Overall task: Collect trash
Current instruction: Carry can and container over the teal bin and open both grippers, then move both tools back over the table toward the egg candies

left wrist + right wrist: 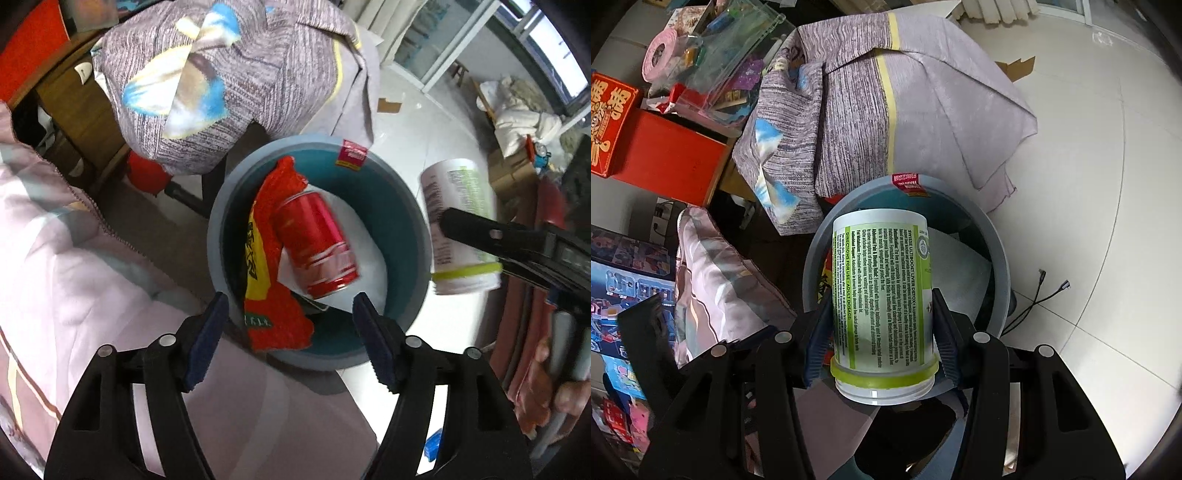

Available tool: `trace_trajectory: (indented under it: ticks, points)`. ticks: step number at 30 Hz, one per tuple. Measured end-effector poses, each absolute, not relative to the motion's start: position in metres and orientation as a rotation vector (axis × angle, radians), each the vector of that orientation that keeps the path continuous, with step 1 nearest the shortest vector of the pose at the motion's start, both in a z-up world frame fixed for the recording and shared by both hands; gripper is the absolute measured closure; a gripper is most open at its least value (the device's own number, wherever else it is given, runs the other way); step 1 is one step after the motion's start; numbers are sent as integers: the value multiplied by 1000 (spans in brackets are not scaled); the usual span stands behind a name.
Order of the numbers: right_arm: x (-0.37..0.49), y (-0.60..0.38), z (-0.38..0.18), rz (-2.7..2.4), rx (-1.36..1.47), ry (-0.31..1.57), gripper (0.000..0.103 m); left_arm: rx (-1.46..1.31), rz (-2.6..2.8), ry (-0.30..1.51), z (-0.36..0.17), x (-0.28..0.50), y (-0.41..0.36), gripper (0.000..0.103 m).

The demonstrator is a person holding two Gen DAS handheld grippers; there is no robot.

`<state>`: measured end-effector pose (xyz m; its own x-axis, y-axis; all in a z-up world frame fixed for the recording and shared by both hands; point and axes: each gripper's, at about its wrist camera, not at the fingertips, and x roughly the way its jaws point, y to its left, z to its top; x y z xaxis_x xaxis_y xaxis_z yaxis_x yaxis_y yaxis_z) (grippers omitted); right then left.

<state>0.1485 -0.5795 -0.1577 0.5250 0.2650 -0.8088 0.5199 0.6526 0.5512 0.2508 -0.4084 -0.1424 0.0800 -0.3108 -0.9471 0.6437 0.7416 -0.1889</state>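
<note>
Hovering over the blue bin [413, 206], my left tongs [291, 332] stand spread with nothing between the pads. A red can [314, 243] lies tilted inside the bin beside a red-and-yellow wrapper [273, 295] that drapes over the near rim; whether the can rests on the white sheet beneath it I cannot quite tell, as it is blurred. My right tongs [882, 332] pinch a white supplement jar [882, 288] with a green band (its open neck faces the camera), held above the bin's mouth. A striped purple blanket [871, 110] is heaped just behind the bin, and pink bedding [74, 258] lies to its left.
</note>
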Motion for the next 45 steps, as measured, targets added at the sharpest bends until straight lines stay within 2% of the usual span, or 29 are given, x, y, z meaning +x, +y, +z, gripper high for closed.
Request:
trace_trajectory:
  ticks: [1, 6, 7, 8, 10, 12, 32, 45]
  points:
    - [149, -579, -158, -180, 882, 1042, 55, 301, -735, 1297, -138, 248, -406, 19]
    - [154, -573, -161, -195, 844, 1069, 52, 280, -753, 1267, -122, 238, -400, 18]
    - [155, -572, -164, -189, 855, 1078, 41, 278, -754, 1263, -119, 237, -398, 18]
    - [155, -571, -165, -194, 858, 1081, 36, 276, -755, 1260, -118, 235, -397, 16]
    - [155, -569, -164, -210, 850, 1078, 34, 271, -754, 1254, -115, 234, -393, 11]
    - [154, -567, -164, -214, 851, 1084, 28, 269, -749, 1246, -112, 232, -388, 11]
    - [140, -516, -134, -179, 794, 1113, 25, 171, -670, 1208, -86, 201, -311, 10]
    - [148, -417, -102, -12, 667, 1125, 22, 74, -538, 1159, -68, 171, -207, 10]
